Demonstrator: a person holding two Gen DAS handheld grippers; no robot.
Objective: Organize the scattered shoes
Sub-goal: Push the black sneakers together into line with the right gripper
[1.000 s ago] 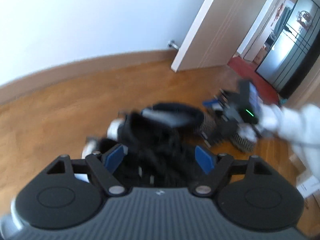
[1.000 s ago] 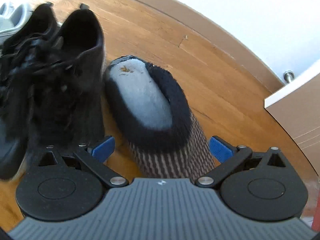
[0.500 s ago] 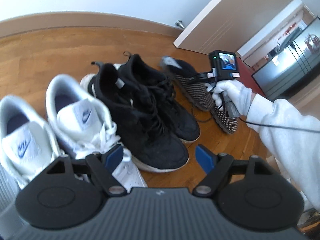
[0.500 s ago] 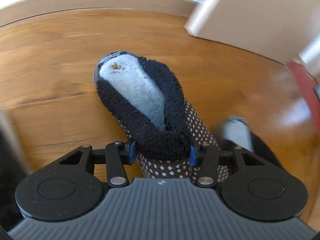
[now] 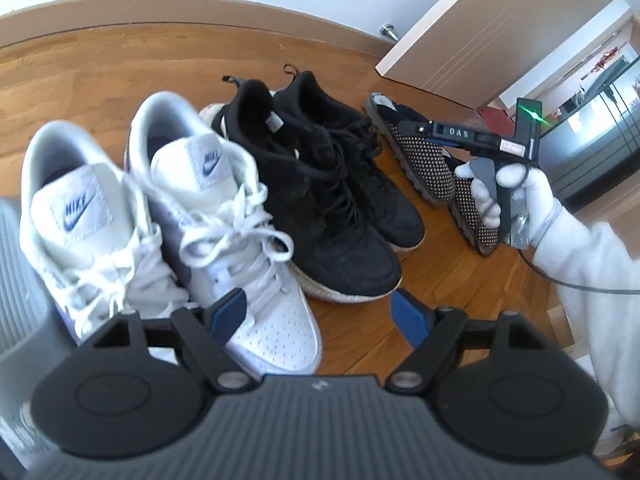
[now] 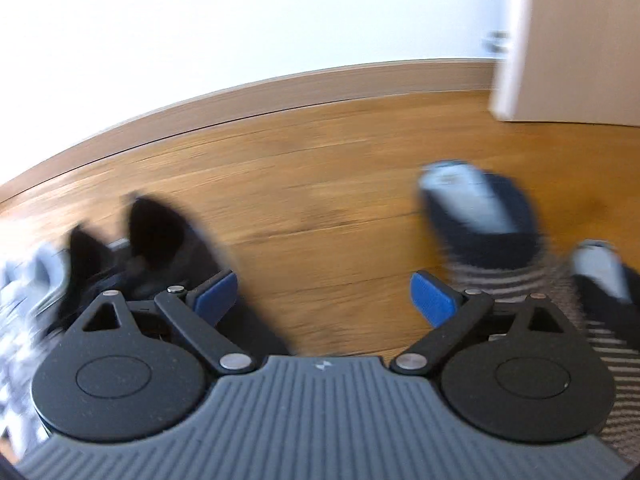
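Observation:
In the left wrist view a pair of white Nike sneakers point(image 5: 168, 216), a pair of black sneakers point(image 5: 332, 184) and a pair of dotted slippers point(image 5: 424, 160) stand side by side on the wood floor. My left gripper point(image 5: 318, 312) is open and empty above the white sneakers' toes. My right gripper point(image 5: 460, 136) hovers over the slippers there, held by a white-gloved hand. In the blurred right wrist view my right gripper point(image 6: 324, 296) is open and empty over bare floor, with the black sneakers point(image 6: 160, 248) at left and the slippers point(image 6: 492, 224) at right.
A wooden baseboard point(image 5: 200, 12) and white wall run behind the shoes. An open door point(image 5: 480, 40) with a doorstop point(image 5: 387, 32) stands at the back right. A doorway to another room point(image 5: 592, 92) lies at far right.
My right gripper has opened and let go of the dotted slipper, then swung left so the slippers sit at its right. The left view has hardly moved.

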